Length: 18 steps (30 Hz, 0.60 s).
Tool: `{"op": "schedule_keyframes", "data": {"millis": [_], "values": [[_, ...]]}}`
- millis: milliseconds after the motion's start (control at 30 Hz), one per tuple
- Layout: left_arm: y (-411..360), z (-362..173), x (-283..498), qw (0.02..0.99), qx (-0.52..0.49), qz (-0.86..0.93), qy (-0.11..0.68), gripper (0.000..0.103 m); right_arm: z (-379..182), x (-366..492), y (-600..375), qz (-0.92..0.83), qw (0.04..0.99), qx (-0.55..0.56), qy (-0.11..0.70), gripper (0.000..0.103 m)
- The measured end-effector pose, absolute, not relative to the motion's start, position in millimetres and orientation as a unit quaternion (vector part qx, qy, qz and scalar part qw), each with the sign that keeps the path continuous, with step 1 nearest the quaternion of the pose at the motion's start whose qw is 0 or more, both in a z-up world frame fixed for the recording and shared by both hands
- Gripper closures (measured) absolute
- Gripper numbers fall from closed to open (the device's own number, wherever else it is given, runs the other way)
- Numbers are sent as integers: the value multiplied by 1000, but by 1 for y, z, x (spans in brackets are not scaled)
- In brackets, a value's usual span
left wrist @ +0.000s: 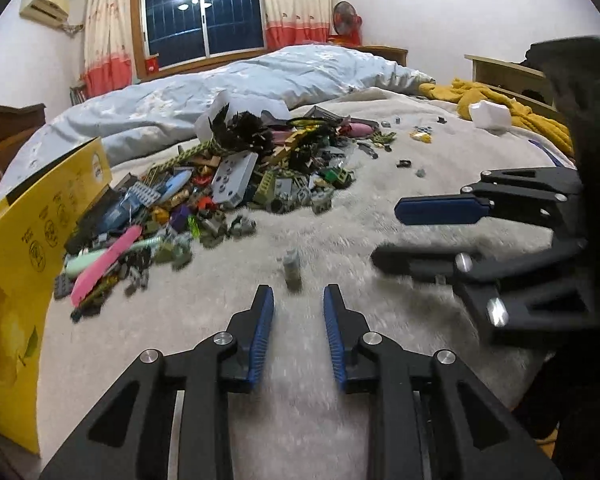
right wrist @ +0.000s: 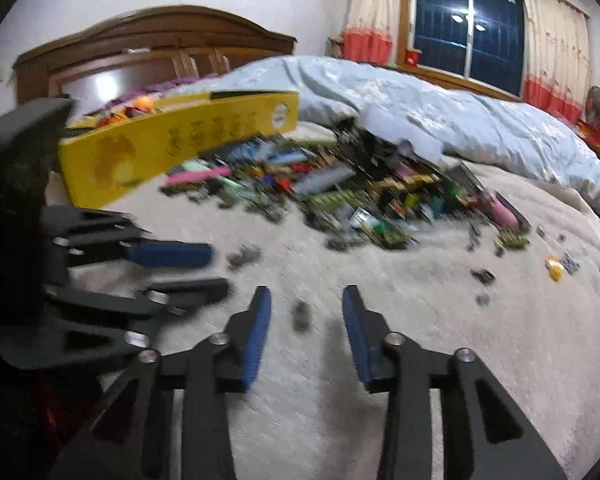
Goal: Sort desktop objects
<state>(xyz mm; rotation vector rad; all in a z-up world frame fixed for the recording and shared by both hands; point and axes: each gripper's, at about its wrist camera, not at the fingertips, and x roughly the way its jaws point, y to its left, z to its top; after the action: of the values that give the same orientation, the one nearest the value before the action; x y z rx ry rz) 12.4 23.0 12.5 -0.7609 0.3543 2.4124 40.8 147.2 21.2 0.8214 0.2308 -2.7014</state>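
So there's a big messy pile of building bricks [left wrist: 227,184] dumped on a fuzzy cream blanket [left wrist: 380,240] on a bed. From the left wrist camera the pile sits from about 10 to 12 o'clock, and a yellow cardboard box [left wrist: 23,248] stands at 9 o'clock, right against the pile's left edge.

One small grey brick [left wrist: 291,270] sits alone on the blanket, well apart from the heap. It's a bit blurry, so I can't tell its exact shape. It's straight ahead at 12 o'clock of the left gripper [left wrist: 297,300], just past the fingertips. Jaws are apart and nothing is pinched between the blue pads [left wrist: 261,332].

The right gripper [right wrist: 306,300] has its jaws spread too, a bit wider, and in its own camera that same little grey brick lies on the blanket between the two tips, not touched by either pad. In the left view the right gripper comes in from 3 o'clock, turned on its side.

A few stray bits, including a tiny yellow piece [right wrist: 554,268], are scattered at 3 o'clock in the right view. A pale blue duvet [left wrist: 219,84] is bunched behind the pile, and a mustard yellow cloth [left wrist: 500,104] lies at 2 o'clock in the left view.
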Motion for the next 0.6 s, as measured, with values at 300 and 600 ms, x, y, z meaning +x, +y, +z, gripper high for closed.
{"op": "schedule_keyframes", "data": {"millis": [300,600], "values": [[19,11,2,265,-304,911,86,95,23,32,149,-943,151,294,47,64],[26,4,59,201,-197,918,280,95,25,16,121,-903,277,327,-22,64]]}}
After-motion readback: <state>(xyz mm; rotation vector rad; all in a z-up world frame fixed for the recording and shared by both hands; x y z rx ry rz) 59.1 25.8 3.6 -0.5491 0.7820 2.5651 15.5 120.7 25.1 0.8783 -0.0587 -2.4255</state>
